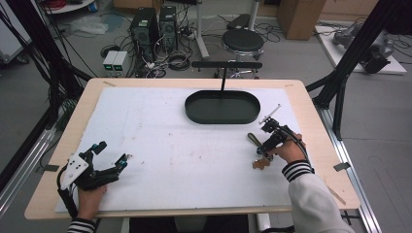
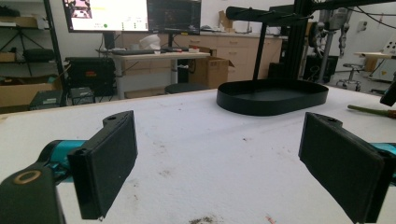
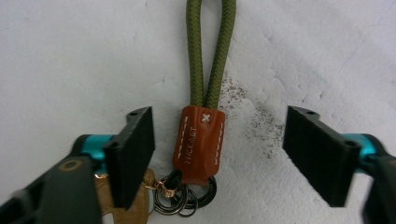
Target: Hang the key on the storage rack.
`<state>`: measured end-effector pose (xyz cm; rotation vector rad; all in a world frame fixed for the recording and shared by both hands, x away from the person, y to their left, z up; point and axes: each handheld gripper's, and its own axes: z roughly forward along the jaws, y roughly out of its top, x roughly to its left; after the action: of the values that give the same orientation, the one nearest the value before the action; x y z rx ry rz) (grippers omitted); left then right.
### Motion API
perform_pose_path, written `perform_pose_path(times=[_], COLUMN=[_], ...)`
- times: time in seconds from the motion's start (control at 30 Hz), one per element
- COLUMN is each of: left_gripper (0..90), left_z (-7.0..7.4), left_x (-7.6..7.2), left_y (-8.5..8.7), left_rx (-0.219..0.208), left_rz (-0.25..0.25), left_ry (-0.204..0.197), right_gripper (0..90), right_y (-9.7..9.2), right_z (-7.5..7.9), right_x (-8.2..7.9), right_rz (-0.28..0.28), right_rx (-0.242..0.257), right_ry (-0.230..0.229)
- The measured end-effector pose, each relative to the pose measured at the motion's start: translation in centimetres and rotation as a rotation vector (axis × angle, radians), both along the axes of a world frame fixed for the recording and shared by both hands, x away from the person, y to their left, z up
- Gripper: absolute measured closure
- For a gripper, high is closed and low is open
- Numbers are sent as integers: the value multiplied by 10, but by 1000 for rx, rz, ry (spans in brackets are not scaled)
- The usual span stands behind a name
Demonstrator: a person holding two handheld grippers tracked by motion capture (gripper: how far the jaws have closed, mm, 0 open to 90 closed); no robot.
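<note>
A keychain lies on the white mat at the right: an olive cord loop [image 3: 205, 51] runs into a brown leather sleeve [image 3: 198, 142], with black rings [image 3: 187, 198] and a tan tag [image 3: 133, 210] below it. In the high view the keychain [image 1: 256, 153] sits just left of the right hand. My right gripper [image 3: 219, 135] [image 1: 265, 145] is open, its jaws standing either side of the leather sleeve without touching it. My left gripper [image 1: 112, 153] [image 2: 215, 158] rests near the mat's front left, open with nothing between its jaws.
A black oval tray [image 1: 194, 114] [image 2: 273, 100] stands at the back centre of the mat, with a black T-shaped stand [image 1: 226, 64] rising behind it. The wooden table edge [image 1: 320, 126] borders the mat. Stools, computers and cables fill the floor beyond.
</note>
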<state>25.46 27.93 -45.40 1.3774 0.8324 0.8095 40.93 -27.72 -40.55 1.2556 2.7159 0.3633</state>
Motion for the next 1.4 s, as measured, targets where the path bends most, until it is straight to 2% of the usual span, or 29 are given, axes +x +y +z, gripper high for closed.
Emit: perform_pose_path(times=[0.17,0.5,0.73,0.77,0.83,0.9,1.4], left_gripper=[120,120,120,120,120,120,120], left_z=[0,0,0,0,0,0,0], left_x=[0,0,0,0,0,0,0], left_y=[0,0,0,0,0,0,0], left_rx=[0,-1,0,0,-1,-1,0], left_rz=[0,0,1,0,0,0,0], left_ry=[0,1,1,1,1,0,0], right_gripper=[382,528,587,643,657,709,731], right_y=[3,4,5,5,5,4,4], right_z=[-1,-2,-2,-2,-2,-1,0], right_x=[0,1,1,1,1,1,0], right_rz=[8,15,27,27,28,22,38], right_rx=[16,3,-11,-4,-7,-4,-3], right_ry=[30,36,48,52,51,51,45])
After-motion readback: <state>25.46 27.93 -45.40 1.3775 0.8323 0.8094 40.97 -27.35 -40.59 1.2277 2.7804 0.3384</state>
